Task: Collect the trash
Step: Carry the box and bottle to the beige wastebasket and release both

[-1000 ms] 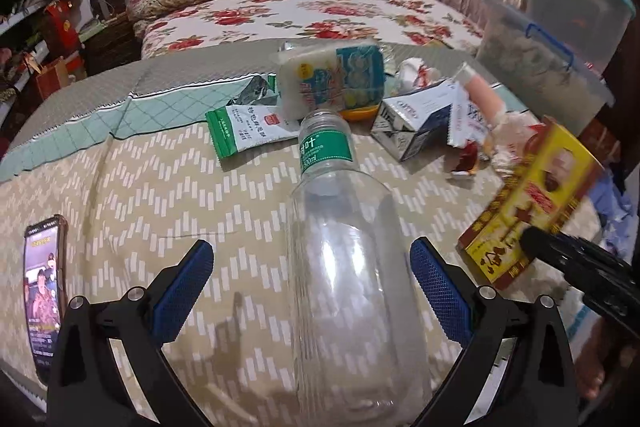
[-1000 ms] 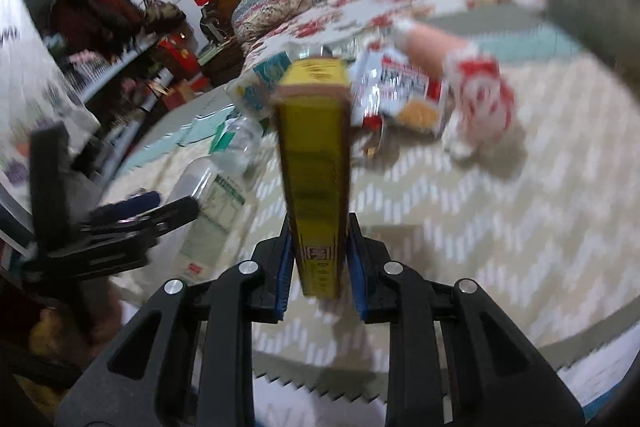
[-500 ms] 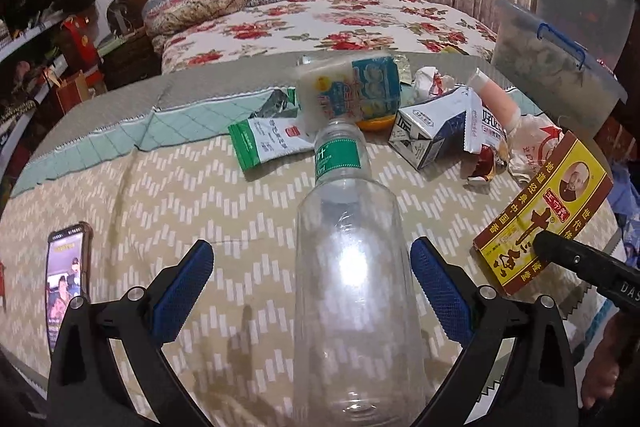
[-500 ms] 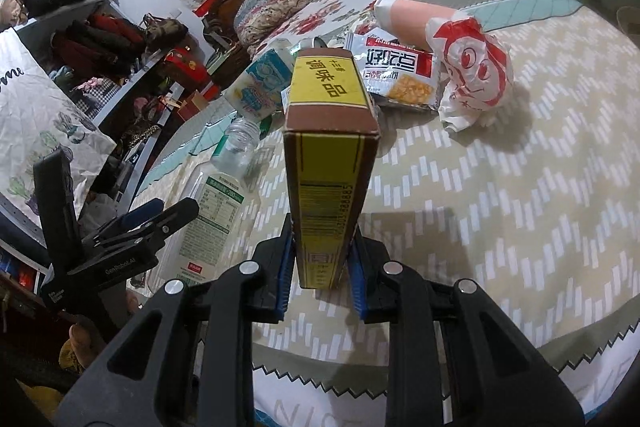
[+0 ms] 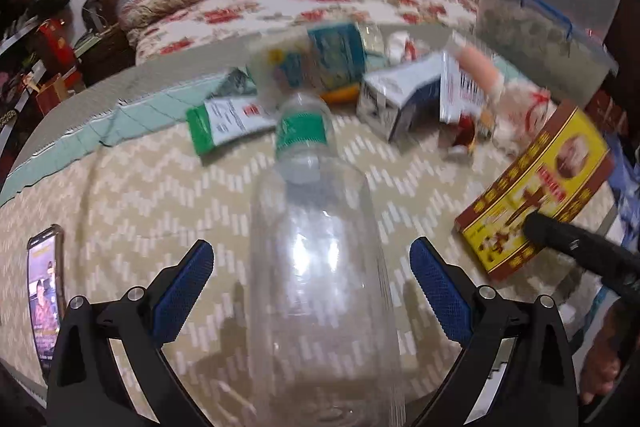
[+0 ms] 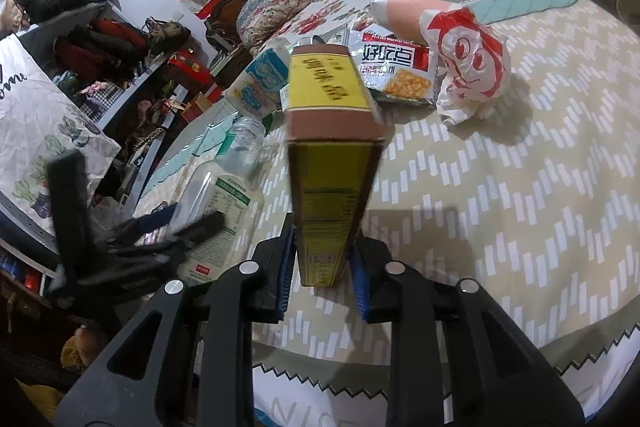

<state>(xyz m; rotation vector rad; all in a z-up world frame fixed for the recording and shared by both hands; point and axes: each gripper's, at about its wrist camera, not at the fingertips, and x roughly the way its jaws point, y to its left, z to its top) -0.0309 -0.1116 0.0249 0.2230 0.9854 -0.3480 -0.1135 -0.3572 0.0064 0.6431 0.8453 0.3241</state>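
Left gripper [image 5: 310,277] straddles clear plastic bottle [image 5: 320,287] lying on the zigzag-patterned bed cover [image 5: 132,187] near its front edge; jaws closing, pads not yet touching bottle. Right gripper [image 6: 322,273] pinches yellow seasoning box [image 6: 330,163], held upright above the cover. Wrappers and milk carton [image 5: 394,103] lie toward the cover's far edge.

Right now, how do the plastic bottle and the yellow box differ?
The plastic bottle is clear and round; the yellow box is opaque and flat-sided. The bottle lies between the closing left gripper, untouched; the right gripper clamps the box. Both look empty.
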